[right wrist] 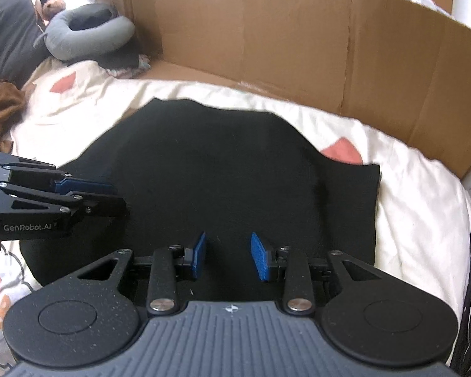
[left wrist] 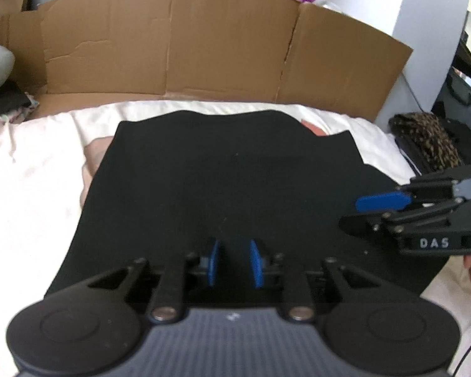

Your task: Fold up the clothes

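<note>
A black garment [left wrist: 219, 172] lies spread flat on a white bedsheet [left wrist: 31, 188], its far edge toward a cardboard wall. My left gripper [left wrist: 235, 262] hovers over the near part of the garment. Its blue pads [left wrist: 215, 262] stand a narrow gap apart, and only the black cloth below shows between them. My right gripper [right wrist: 227, 257] hangs over the same garment [right wrist: 219, 163] with its pads wider apart and nothing in the gap. Each gripper shows in the other's view: the right gripper [left wrist: 358, 213] at the garment's right side, the left gripper [right wrist: 110, 194] at its left side.
A folded-out cardboard sheet [left wrist: 204, 47] stands along the far side of the bed. A leopard-print cloth [left wrist: 430, 138] lies off the right edge. A grey neck pillow [right wrist: 88, 31], a soft toy [right wrist: 51, 4] and a brown cloth [right wrist: 0, 106] sit at the far left.
</note>
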